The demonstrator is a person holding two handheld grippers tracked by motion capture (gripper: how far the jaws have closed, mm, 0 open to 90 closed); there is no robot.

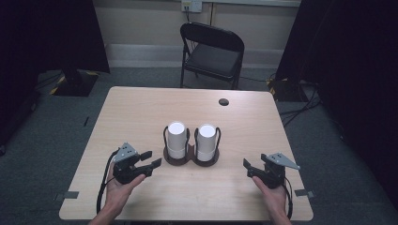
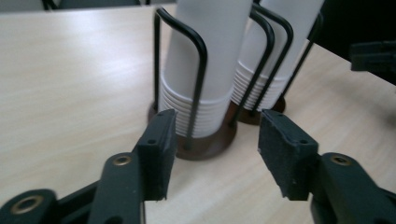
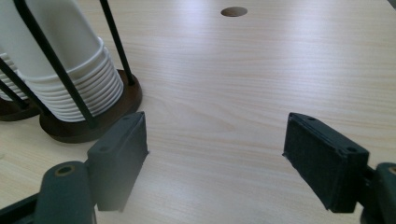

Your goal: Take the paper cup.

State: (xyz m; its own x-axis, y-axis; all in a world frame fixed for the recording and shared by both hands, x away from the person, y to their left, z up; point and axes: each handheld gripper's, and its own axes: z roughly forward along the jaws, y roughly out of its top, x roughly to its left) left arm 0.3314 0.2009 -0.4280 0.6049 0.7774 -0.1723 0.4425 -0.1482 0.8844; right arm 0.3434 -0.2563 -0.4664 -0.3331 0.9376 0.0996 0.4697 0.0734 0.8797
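Two stacks of white paper cups stand upside down in a dark double holder with black wire hoops at the table's middle: the left stack (image 1: pixel 177 139) and the right stack (image 1: pixel 206 142). My left gripper (image 1: pixel 151 159) is held just left of the holder, jaws open and empty, pointing at the left stack (image 2: pixel 205 70). My right gripper (image 1: pixel 250 168) hovers to the right of the holder, open and empty. In the right gripper view the right stack (image 3: pixel 70 70) and its brown base (image 3: pixel 88 123) sit at the left, beyond the jaws.
The light wooden table (image 1: pixel 141 108) has a round cable hole (image 1: pixel 224 101) near its far edge. A black folding chair (image 1: pixel 213 51) stands behind the table. Dark curtains hang at both sides. Bare tabletop lies around the holder.
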